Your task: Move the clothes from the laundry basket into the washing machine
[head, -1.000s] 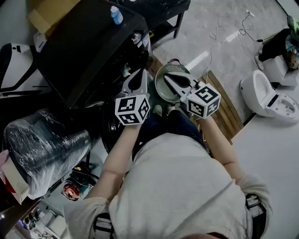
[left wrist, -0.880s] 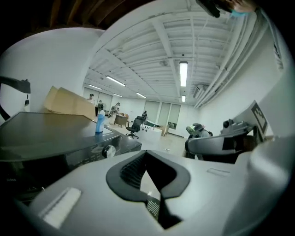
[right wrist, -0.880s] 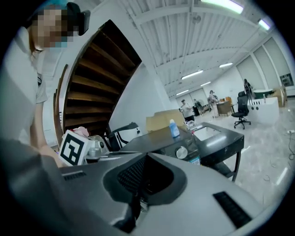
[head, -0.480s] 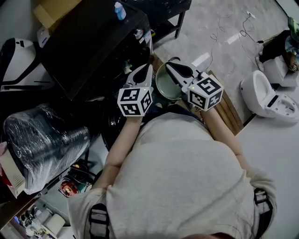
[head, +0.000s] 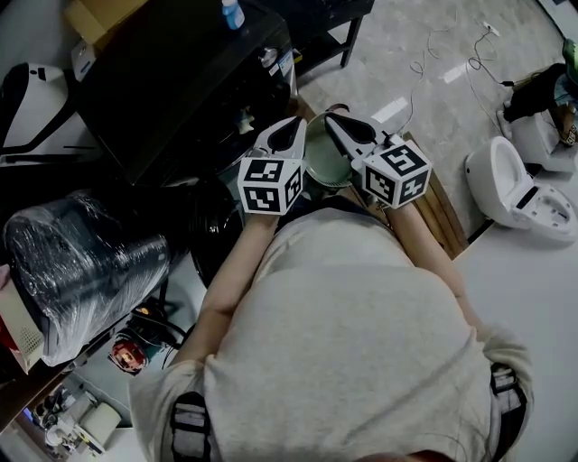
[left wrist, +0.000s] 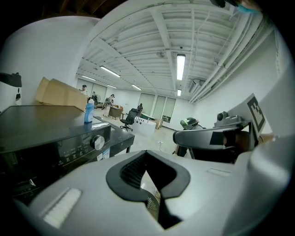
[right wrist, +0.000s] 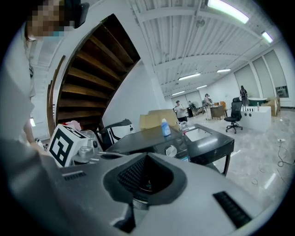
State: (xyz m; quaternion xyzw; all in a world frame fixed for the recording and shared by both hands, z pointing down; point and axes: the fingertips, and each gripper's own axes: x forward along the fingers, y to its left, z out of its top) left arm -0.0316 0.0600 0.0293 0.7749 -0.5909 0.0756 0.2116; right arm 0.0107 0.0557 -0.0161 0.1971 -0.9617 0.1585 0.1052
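Note:
The round green mesh laundry basket (head: 322, 164) stands on the floor in front of the person, and the part of its inside that shows looks bare. The black washing machine (head: 172, 81) is to its left, its knob panel (left wrist: 97, 142) facing me. My left gripper (head: 295, 124) hangs over the basket's left rim, shut and holding nothing. Over the right rim is my right gripper (head: 330, 117), also shut and holding nothing. Both point towards the machine. In the right gripper view the jaws (right wrist: 146, 159) meet, with the machine (right wrist: 161, 143) behind them.
A blue bottle (head: 232, 13) and a cardboard box (head: 95, 20) sit on the machine's top. A plastic-wrapped cylinder (head: 81, 271) lies at the left. A wooden board (head: 442, 212) lies on the floor beside a white appliance (head: 515, 189) at the right. Cables (head: 433, 54) trail over the floor beyond.
The person has leaned forward. Both grippers moved up the picture and closer together over the basket, the left one shifting right. Both stayed shut.

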